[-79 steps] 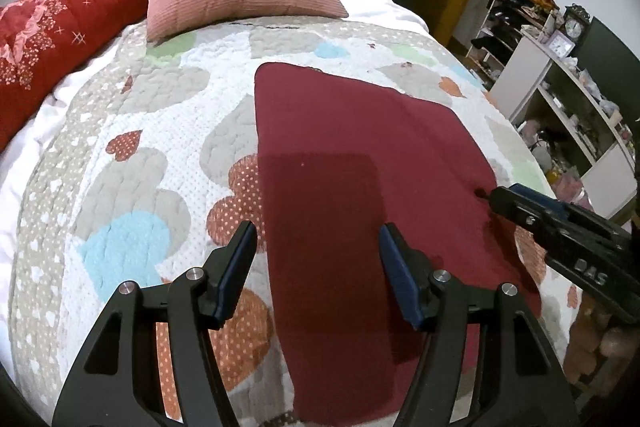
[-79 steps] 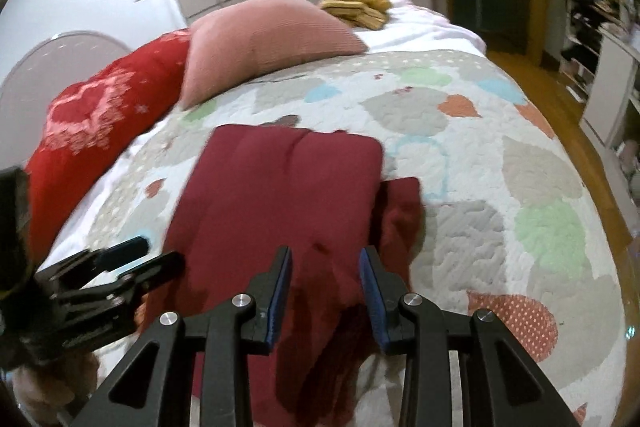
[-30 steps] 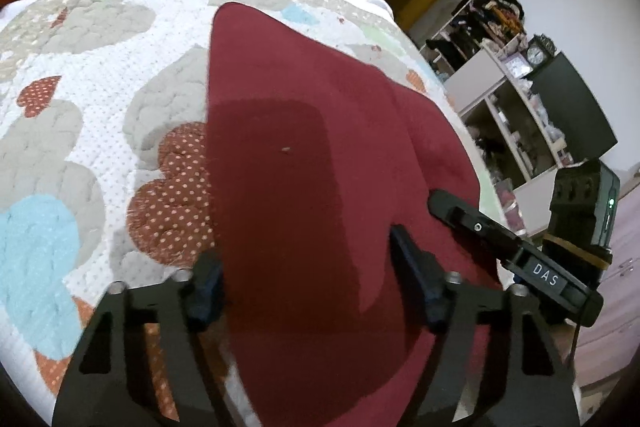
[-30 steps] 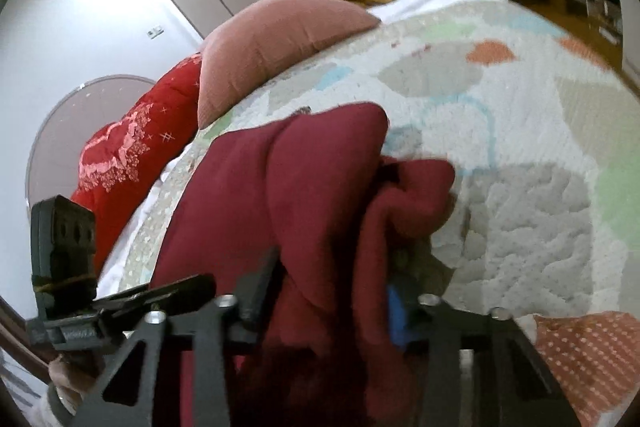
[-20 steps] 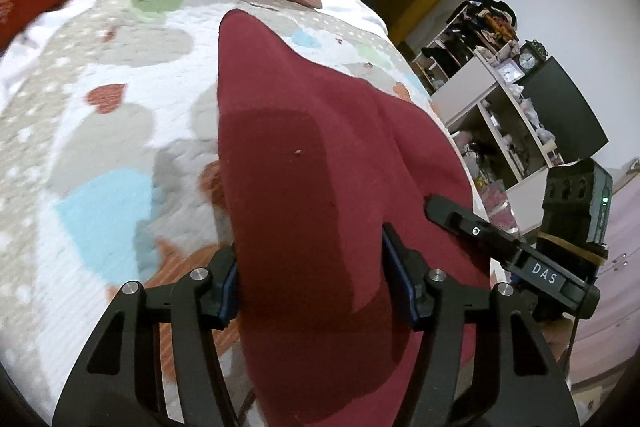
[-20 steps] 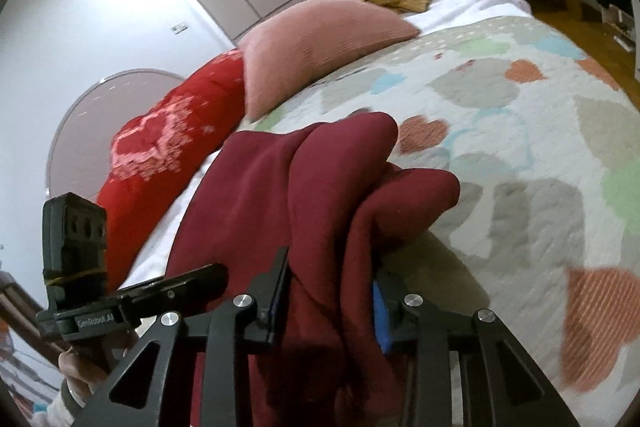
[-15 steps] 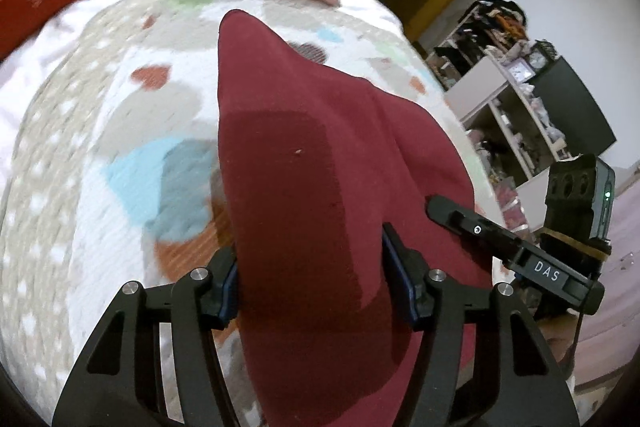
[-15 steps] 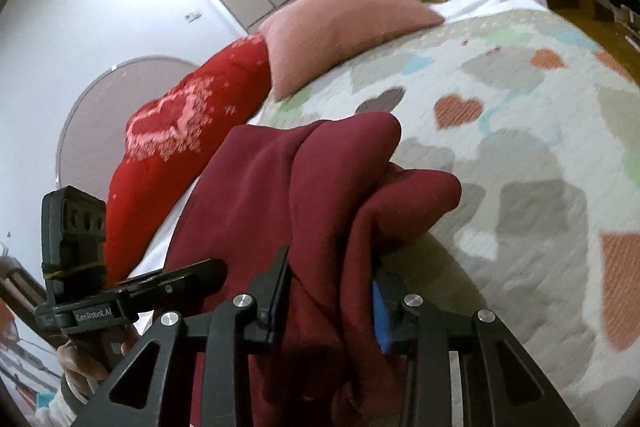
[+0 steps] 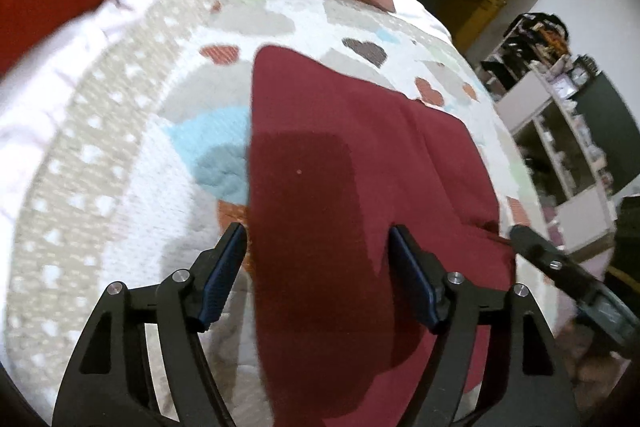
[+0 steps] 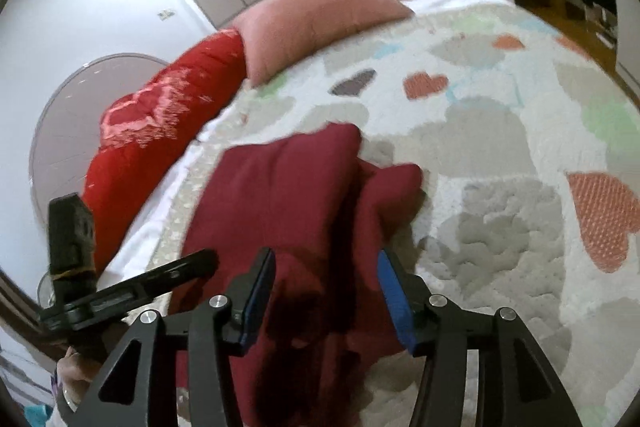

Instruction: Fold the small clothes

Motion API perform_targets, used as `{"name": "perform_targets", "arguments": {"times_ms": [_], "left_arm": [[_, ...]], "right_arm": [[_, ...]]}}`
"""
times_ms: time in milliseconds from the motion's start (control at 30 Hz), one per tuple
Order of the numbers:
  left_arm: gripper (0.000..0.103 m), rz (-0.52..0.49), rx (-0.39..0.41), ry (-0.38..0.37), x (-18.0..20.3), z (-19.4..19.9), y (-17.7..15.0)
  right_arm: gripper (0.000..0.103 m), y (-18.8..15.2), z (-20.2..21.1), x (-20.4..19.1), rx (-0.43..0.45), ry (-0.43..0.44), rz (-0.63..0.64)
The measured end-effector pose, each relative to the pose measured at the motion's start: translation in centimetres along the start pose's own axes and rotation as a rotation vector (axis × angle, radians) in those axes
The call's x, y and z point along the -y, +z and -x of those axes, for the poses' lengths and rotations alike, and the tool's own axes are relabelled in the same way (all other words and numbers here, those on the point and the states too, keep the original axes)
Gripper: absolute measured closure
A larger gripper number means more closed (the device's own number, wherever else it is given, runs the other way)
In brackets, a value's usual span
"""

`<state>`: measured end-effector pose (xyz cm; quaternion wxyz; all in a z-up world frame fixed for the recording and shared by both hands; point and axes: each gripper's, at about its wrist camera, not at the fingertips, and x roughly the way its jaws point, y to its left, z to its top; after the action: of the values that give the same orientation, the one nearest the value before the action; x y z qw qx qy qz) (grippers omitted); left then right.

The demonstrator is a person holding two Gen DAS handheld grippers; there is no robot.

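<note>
- The dark red garment [image 9: 360, 187] lies on the bed's heart-patterned quilt [image 9: 120, 187], folded over lengthwise, one edge bunched.
- The left hand-held gripper [image 9: 318, 267] and right hand-held gripper [image 10: 326, 291] have just been opening; jaws spread, cloth between them, pads clear.
- Likely left: another fold and smoothing.

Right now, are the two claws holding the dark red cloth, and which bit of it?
Neither. The left gripper and right gripper have just been opening. The dark red cloth lies between their jaws on the quilt, released.
</note>
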<state>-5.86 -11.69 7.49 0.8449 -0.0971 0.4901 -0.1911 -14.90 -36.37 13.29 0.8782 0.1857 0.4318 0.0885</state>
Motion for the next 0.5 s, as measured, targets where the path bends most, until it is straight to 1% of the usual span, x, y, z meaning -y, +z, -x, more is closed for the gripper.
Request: {"name": "perform_targets", "arguments": {"times_ms": [67, 133, 233, 333, 400, 500], "left_arm": [[0.029, -0.019, 0.018, 0.035, 0.4, 0.7, -0.2], [0.029, -0.038, 0.056, 0.072, 0.7, 1.6, -0.5], [0.029, -0.046, 0.091, 0.103, 0.8, 2.5, -0.8], [0.029, -0.046, 0.105, 0.121, 1.0, 2.6, -0.8], [0.029, -0.049, 0.114, 0.141, 1.1, 2.9, -1.1], [0.029, -0.064, 0.135, 0.165, 1.4, 3.6, -1.7]], "right_arm": [[0.051, -0.2, 0.7, -1.2, 0.016, -0.003, 0.033], [0.051, -0.5, 1.0, -2.7, 0.023, -0.019, 0.080], [0.051, -1.0, 0.6, -4.9, 0.028, -0.069, 0.163], [0.051, -1.3, -0.2, -6.0, 0.026, -0.097, 0.207], [0.052, -1.8, -1.3, -6.1, 0.015, -0.139, 0.237], [0.053, -2.7, -3.3, -5.5, -0.036, -0.257, 0.299]]}}
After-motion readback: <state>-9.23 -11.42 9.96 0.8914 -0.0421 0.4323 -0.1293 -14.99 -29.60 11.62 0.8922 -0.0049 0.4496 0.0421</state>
